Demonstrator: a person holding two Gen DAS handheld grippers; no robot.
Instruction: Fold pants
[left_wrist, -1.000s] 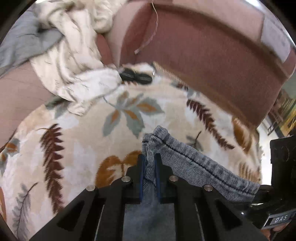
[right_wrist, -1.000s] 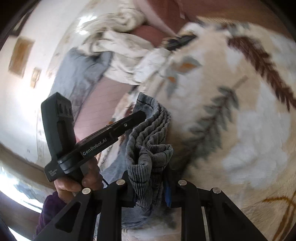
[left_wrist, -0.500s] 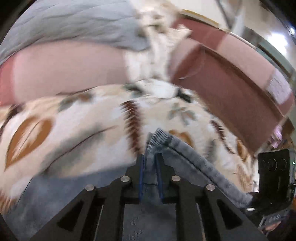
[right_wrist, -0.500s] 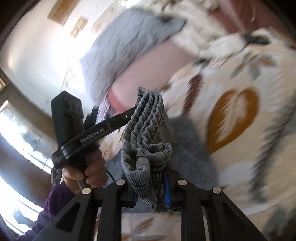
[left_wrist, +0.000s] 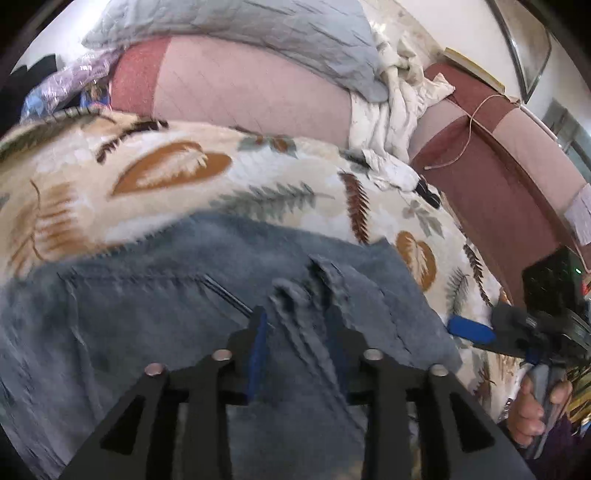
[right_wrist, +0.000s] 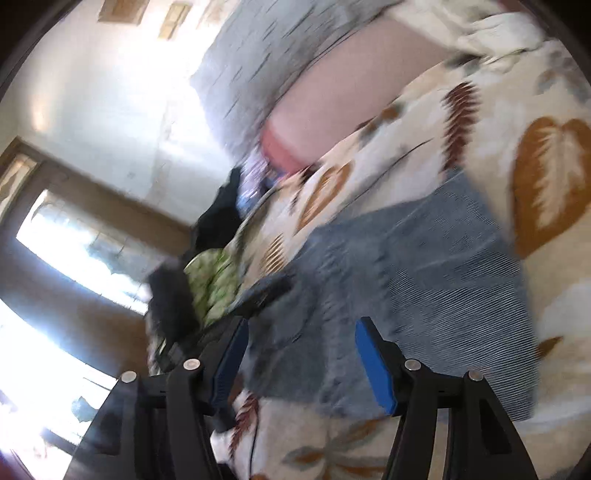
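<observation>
Grey-blue denim pants (left_wrist: 177, 317) lie folded over on a leaf-print blanket (left_wrist: 166, 173). My left gripper (left_wrist: 299, 332) has its jaws parted, with a bunched edge of the pants still between them. My right gripper (right_wrist: 299, 354) is open and empty just above the pants (right_wrist: 443, 280); it also shows at the right edge of the left wrist view (left_wrist: 472, 328), held in a hand. The right wrist view is blurred.
A pink mattress (left_wrist: 251, 88) with a grey quilt (left_wrist: 258, 26) and a crumpled cream cloth (left_wrist: 395, 107) lies behind the blanket. A maroon headboard (left_wrist: 491, 192) runs along the right. A small black object (left_wrist: 426, 192) rests on the blanket. A bright window (right_wrist: 74, 251) is at left.
Both grippers carried the held end of the pants over and down onto the rest of the pants. The right gripper let go and opened; the left jaws have parted.
</observation>
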